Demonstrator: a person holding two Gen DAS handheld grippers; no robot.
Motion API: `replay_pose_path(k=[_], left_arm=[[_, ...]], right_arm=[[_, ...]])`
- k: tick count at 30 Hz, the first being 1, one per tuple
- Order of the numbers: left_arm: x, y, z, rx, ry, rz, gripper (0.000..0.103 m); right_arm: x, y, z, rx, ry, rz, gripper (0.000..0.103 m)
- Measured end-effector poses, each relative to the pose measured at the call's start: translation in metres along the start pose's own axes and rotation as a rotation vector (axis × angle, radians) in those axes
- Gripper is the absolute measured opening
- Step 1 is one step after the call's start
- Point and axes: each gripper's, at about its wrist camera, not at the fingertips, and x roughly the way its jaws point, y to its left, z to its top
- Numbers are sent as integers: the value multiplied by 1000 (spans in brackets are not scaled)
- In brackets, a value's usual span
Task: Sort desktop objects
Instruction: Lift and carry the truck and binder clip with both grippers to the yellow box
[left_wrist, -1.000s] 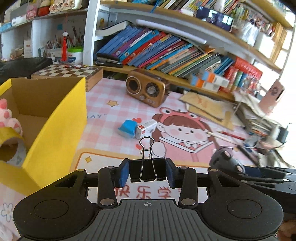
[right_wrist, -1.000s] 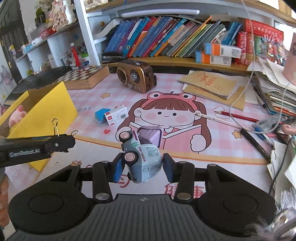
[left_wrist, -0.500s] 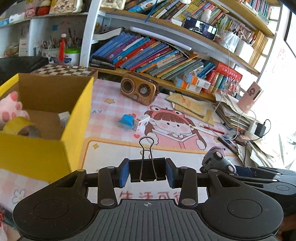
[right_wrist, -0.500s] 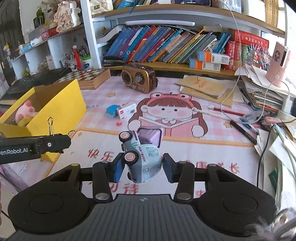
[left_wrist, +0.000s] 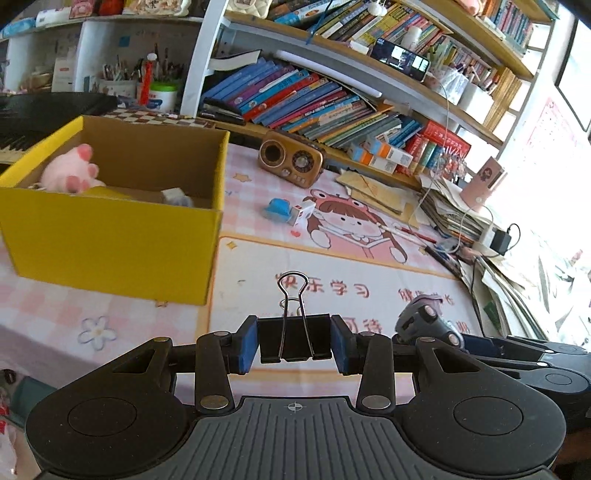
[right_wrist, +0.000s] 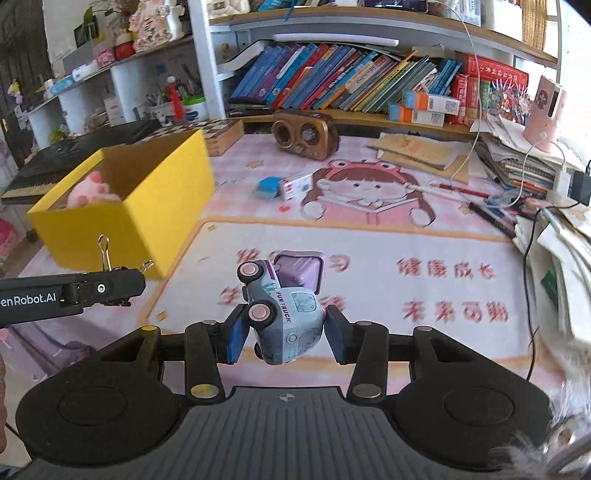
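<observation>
Left gripper (left_wrist: 294, 341) clamped on a black binder clip (left_wrist: 294, 338), blue pads pressing its two sides, wire handles poking up past the fingertips. Right gripper (right_wrist: 283, 332) (just beside the left one) clamped on a pale blue toy truck (right_wrist: 282, 314), tipped sideways between the pads, wheels leftward.

Ahead of tongs: packed bookshelves (left_wrist: 332, 99) over pink cartoon desk mat (right_wrist: 369, 258); bright window light (left_wrist: 554, 166) at right.

Both fisheye views look forward and downward from just behind their tools, over the pink-matted desk (left_wrist: 369, 273) toward the bookshelves. Both share the yellow cardboard box (left_wrist: 110, 240) (right_wrist: 147, 206) and brown retro radio (left_wrist: 290, 158) (right_wrist: 304, 133).
</observation>
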Motion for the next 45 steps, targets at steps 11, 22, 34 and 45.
replay_pose_path(k=[11, 22, 34, 45], left_arm=[[-53, 45, -32, -47, -10, 45, 39], [-90, 78, -47, -96, -37, 109, 39], [-110, 100, -49, -134, -79, 155, 39], [-106, 98, -42, -129, -83, 154, 39]], right_arm=[[-13, 66, -30, -43, 37, 72, 42], [-16, 113, -36, -108, 40, 151, 42], [-14, 143, -29, -166, 25, 197, 42], [-9, 143, -19, -172, 20, 202, 42]])
